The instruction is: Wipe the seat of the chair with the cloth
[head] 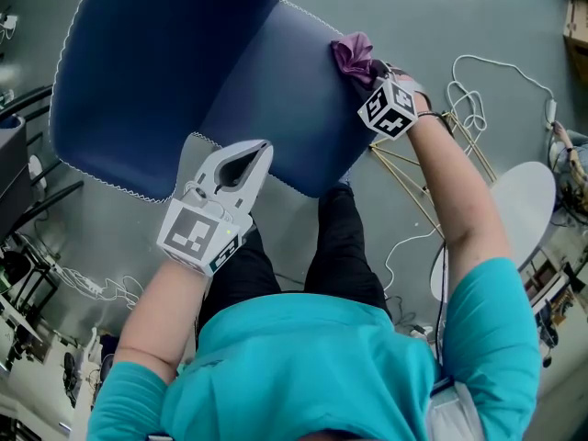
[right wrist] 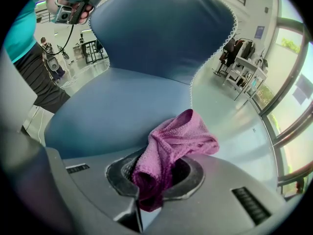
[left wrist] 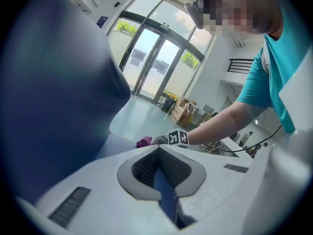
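The blue chair's seat (head: 285, 90) lies below me, with its backrest (head: 156, 62) at the upper left. My right gripper (head: 363, 72) is shut on a purple cloth (head: 354, 56) at the seat's far right edge. In the right gripper view the cloth (right wrist: 171, 146) bunches out of the jaws over the seat (right wrist: 112, 111). My left gripper (head: 246, 157) is at the seat's near edge. In the left gripper view its jaws are closed on a thin blue strip of that edge (left wrist: 164, 192), and the cloth (left wrist: 144, 142) shows across the seat.
Thin wire chair legs (head: 413, 177) spread over the grey floor at the right. A white cable (head: 473, 90) loops there, beside a white round object (head: 514, 209). The person's dark trousers (head: 340, 246) stand just before the seat. Glass doors (left wrist: 151, 67) and cardboard boxes (left wrist: 183, 110) are far off.
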`<state>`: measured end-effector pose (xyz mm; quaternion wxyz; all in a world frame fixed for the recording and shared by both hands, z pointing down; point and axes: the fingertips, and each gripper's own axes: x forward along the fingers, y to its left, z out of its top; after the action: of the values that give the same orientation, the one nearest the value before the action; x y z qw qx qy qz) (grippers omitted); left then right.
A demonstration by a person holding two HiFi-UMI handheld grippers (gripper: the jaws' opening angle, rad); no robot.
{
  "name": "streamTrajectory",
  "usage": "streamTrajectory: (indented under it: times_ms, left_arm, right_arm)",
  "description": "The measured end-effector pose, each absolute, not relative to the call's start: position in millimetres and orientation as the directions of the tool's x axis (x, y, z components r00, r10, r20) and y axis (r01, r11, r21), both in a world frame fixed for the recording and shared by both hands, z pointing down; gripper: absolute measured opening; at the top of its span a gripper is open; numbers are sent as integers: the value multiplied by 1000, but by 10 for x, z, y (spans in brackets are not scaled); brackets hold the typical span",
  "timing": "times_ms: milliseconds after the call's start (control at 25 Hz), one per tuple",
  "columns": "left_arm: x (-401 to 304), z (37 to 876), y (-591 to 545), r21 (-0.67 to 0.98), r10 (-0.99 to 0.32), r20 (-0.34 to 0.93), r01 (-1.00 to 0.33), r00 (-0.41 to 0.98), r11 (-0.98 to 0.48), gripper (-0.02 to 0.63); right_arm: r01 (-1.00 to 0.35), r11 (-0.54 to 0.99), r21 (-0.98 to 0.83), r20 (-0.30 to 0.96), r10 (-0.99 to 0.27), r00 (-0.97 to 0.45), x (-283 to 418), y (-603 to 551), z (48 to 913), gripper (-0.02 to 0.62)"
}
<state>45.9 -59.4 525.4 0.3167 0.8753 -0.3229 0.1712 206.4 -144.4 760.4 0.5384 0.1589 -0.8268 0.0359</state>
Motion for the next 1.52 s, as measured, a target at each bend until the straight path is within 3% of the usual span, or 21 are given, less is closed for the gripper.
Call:
streamTrajectory:
  times_ms: [1520]
  left_arm:
    - [297, 5116, -573, 440, -463, 493, -671, 736, -597, 5]
  right_arm:
    - [-370, 928, 40, 956, -143, -256, 2911, -845, 7650, 51]
